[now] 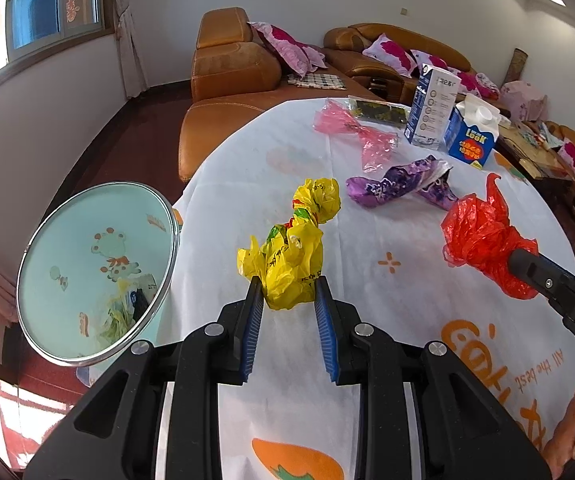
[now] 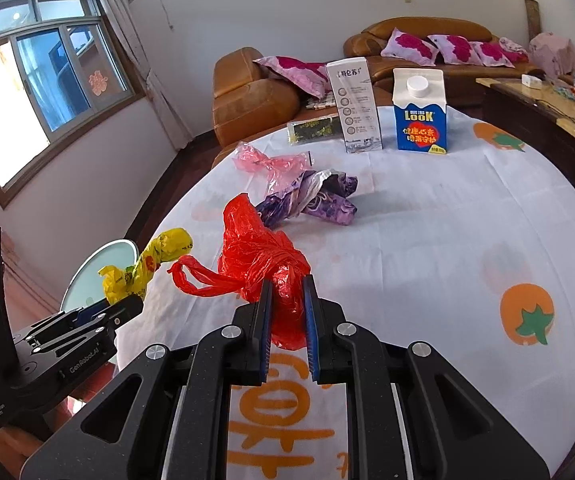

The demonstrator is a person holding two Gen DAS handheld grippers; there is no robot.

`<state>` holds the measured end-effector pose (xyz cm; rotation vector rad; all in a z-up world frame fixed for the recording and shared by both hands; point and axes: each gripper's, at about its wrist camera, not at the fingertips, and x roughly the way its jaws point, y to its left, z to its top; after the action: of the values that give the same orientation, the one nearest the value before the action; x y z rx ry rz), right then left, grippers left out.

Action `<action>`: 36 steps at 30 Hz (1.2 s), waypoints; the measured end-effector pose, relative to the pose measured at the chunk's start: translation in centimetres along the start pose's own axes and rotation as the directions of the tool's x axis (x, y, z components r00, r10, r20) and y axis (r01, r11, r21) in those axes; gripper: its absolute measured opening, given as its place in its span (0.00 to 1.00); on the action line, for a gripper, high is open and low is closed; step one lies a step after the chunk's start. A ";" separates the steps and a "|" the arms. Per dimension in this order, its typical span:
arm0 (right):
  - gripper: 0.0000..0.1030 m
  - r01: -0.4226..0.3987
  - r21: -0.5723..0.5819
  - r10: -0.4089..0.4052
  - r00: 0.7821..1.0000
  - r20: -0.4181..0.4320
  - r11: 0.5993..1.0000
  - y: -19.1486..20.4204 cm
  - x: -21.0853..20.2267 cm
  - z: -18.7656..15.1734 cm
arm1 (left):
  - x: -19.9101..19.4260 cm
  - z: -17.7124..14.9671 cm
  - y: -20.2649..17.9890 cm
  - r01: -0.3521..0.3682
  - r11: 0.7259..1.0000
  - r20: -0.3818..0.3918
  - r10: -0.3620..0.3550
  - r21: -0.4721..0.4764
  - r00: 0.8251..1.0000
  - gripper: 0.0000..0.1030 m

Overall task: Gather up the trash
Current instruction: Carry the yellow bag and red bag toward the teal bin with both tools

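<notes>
We hold the left gripper [image 1: 288,290] clamped on the near end of a crumpled yellow bag [image 1: 293,246]; its long axis runs from the blue pads at lower centre of the left wrist view up and slightly right, the knotted tip pointing toward the far side of the table [image 1: 247,152]. Our right gripper [image 2: 288,286] is closed on a red bag [image 2: 261,260] at the centre of the right wrist view; the bag's bulk stretches up and left from the pads, and a loop handle trails left. Beyond them, mid-frame, a purple wrapper [image 2: 313,196] and a pink bag [image 2: 271,162] lie on the cloth, with two cartons [image 2: 419,114] upright behind. A round bin lid [image 1: 95,268] shows at lower left of the left wrist view.
</notes>
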<state>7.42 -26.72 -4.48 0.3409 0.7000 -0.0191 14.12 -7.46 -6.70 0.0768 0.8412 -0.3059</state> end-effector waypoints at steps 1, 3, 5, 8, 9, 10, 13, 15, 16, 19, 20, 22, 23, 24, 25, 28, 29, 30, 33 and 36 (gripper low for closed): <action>0.15 -0.002 0.001 0.002 1.000 0.001 1.000 0.0 -0.2 -0.1 | -0.1 -0.1 -0.1 0.000 1.000 0.001 0.000 0.002 1.000 0.26; 0.15 -0.006 0.005 0.006 1.000 0.000 1.000 0.1 -0.4 -0.3 | -0.5 -0.2 -0.2 0.001 1.000 0.005 -0.001 0.003 1.000 0.26; 0.15 -0.010 0.004 0.010 1.000 -0.001 1.000 0.3 -0.6 -0.4 | -0.7 -0.3 -0.1 0.003 1.000 0.007 -0.003 -0.001 1.000 0.26; 0.15 -0.013 0.002 0.013 1.000 -0.001 1.000 0.6 -0.8 -0.6 | -1.0 -0.4 0.2 -0.003 1.000 0.011 0.003 -0.004 1.000 0.26; 0.15 -0.014 0.000 0.014 1.000 0.000 1.000 0.7 -0.9 -0.6 | -1.1 -0.4 0.3 -0.005 1.000 0.012 0.005 -0.006 1.000 0.26; 0.15 -0.015 -0.002 0.015 1.000 0.001 1.000 0.8 -0.9 -0.7 | -1.1 -0.5 0.4 -0.006 1.000 0.013 0.007 -0.008 1.000 0.26; 0.15 -0.017 -0.015 0.017 1.000 0.004 1.000 1.3 -1.0 -0.7 | -1.3 -0.6 0.9 -0.010 1.000 0.014 0.010 -0.020 1.000 0.26; 0.15 -0.021 -0.022 0.021 1.000 0.003 1.000 1.8 -1.0 -0.8 | -1.4 -0.8 1.4 -0.017 0.999 0.015 0.018 -0.028 1.000 0.26; 0.15 -0.021 -0.027 0.021 1.000 0.002 0.999 1.9 -1.0 -0.8 | -1.4 -0.9 1.6 -0.019 0.999 0.015 0.020 -0.032 1.000 0.26; 0.15 -0.016 -0.037 0.016 1.000 0.001 0.999 2.3 -0.9 -0.8 | -1.6 -1.1 2.3 -0.024 0.999 0.012 0.025 -0.046 1.000 0.26; 0.15 -0.016 -0.038 0.016 1.000 0.000 0.999 2.4 -0.9 -0.8 | -1.6 -1.2 2.7 -0.027 0.998 0.012 0.027 -0.051 1.000 0.26; 0.15 -0.016 -0.042 0.016 1.000 0.001 0.999 2.5 -0.9 -0.8 | -1.8 -1.2 3.1 -0.031 0.998 0.012 0.032 -0.059 0.999 0.26; 0.15 -0.016 -0.048 0.016 1.000 0.002 0.999 2.8 -0.9 -0.8 | -1.9 -1.3 3.4 -0.034 0.997 0.012 0.035 -0.064 0.999 0.26; 0.15 -0.016 -0.052 0.017 1.000 0.003 0.999 2.9 -0.8 -0.8 | -1.9 -1.3 3.6 -0.036 0.997 0.012 0.037 -0.067 0.999 0.26; 0.15 -0.018 -0.056 0.018 1.000 0.003 0.998 3.2 -0.8 -0.8 | -2.0 -1.3 3.8 -0.039 0.997 0.013 0.040 -0.070 0.999 0.26; 0.15 -0.025 -0.073 0.025 1.000 -0.001 0.997 3.8 -0.6 -0.9 | -2.3 -1.3 4.5 -0.051 0.996 0.020 0.053 -0.079 0.998 0.26; 0.15 -0.029 -0.080 0.029 1.000 -0.003 0.996 4.2 -0.5 -0.9 | -2.4 -1.4 4.8 -0.055 0.995 0.022 0.057 -0.081 0.998 0.26; 0.15 -0.034 -0.086 0.033 0.999 -0.004 0.996 4.5 -0.4 -0.9 | -2.5 -1.4 4.9 -0.058 0.995 0.024 0.060 -0.083 0.998 0.26; 0.15 -0.045 -0.098 0.044 0.999 -0.007 0.994 5.3 -0.3 -0.9 | -2.7 -1.3 5.6 -0.066 0.993 0.030 0.069 -0.096 0.997 0.26; 0.15 -0.053 -0.105 0.052 0.999 -0.009 0.993 5.8 -0.2 -0.8 | -3.0 -1.3 6.3 -0.074 0.991 0.035 0.078 -0.109 0.996 0.26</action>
<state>7.48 -20.99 -3.18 0.2583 0.6956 0.0689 13.22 -0.51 -5.68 0.0019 0.8122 -0.1894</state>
